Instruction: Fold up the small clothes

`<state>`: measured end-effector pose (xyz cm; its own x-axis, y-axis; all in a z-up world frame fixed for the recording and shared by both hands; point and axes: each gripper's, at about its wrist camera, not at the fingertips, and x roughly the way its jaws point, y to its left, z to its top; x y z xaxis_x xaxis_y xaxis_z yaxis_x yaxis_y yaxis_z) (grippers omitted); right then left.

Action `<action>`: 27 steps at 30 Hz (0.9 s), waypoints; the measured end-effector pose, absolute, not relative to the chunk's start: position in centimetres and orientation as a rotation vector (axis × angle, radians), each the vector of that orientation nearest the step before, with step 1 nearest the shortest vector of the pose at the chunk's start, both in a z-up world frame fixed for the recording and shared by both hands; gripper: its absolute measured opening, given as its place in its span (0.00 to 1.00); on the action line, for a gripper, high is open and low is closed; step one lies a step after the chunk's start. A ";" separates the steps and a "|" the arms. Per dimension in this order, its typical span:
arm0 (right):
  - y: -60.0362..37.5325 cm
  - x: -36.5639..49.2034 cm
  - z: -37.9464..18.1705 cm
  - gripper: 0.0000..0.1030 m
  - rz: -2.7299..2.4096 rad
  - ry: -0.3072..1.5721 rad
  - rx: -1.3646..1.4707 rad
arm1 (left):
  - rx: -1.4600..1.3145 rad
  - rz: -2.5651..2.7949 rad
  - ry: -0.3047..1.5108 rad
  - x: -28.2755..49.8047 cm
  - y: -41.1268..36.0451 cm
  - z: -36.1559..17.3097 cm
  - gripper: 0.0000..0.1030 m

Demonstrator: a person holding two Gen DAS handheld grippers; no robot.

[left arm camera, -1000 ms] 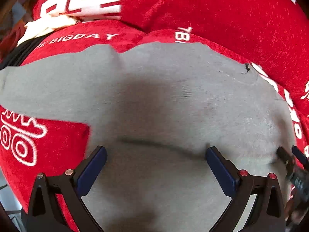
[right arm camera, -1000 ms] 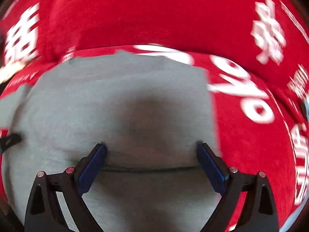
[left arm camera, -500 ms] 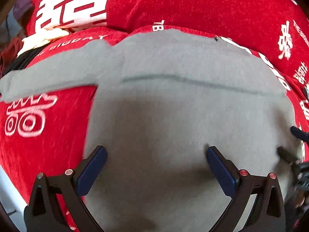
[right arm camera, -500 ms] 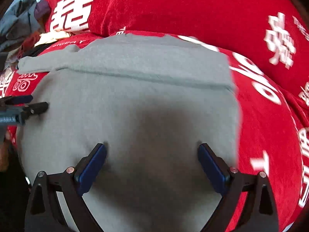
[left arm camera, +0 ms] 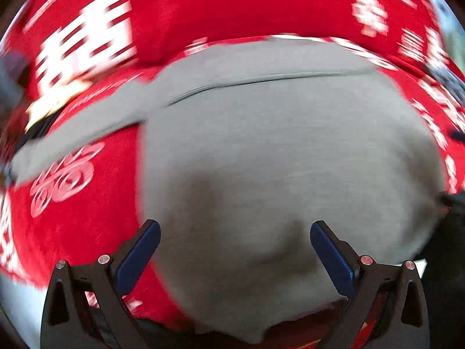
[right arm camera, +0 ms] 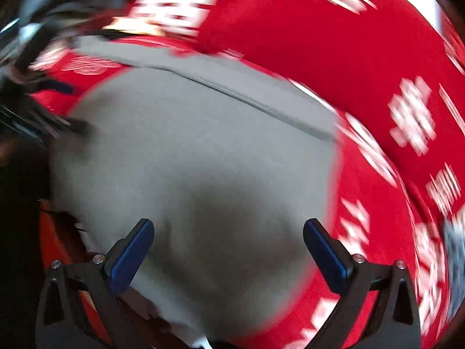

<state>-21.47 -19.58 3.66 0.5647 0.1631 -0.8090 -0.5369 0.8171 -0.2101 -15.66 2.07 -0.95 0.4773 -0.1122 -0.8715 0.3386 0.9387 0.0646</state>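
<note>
Both grippers are pointing steeply down over the grey top point(left arm camera: 276, 160), which is lying folded mid-frame on the red printed bedspread point(left arm camera: 232, 5). Left gripper point(left arm camera: 234, 240) jaws are standing apart, empty; right gripper point(right arm camera: 228, 238) jaws are opening, gripping nothing. One sleeve point(left arm camera: 81, 133) is trailing toward the left edge.

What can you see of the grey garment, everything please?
The grey garment is a plain, soft-looking knit top lying flat on the red printed cover. One long sleeve sticks out sideways in the left wrist view. A fold edge runs across its far part. Its near edge hangs over the cover's edge. Neither pair of tongs grips it.
</note>
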 end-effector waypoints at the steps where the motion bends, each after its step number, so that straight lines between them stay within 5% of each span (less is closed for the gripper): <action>1: -17.3 -21.2 3.0 0.99 0.496 0.878 -0.516 | 0.272 -0.322 1.037 -15.8 1.0 -1.2 1.00; 6: -13.2 -20.7 -2.4 0.99 0.554 0.945 -0.739 | 0.289 -0.326 1.109 -15.9 0.9 -3.9 1.00; 16: -20.6 -24.2 -3.4 1.00 0.403 1.015 -0.806 | 0.271 -0.186 1.256 -17.8 5.4 -5.4 1.00; 23: -17.7 -20.0 2.7 1.00 0.445 0.918 -0.579 | 0.035 -0.244 1.052 -13.4 3.6 0.4 1.00; 27: -15.6 -14.4 2.5 1.00 0.440 0.936 -0.440 | -0.026 -0.230 1.105 -8.8 1.8 -1.7 1.00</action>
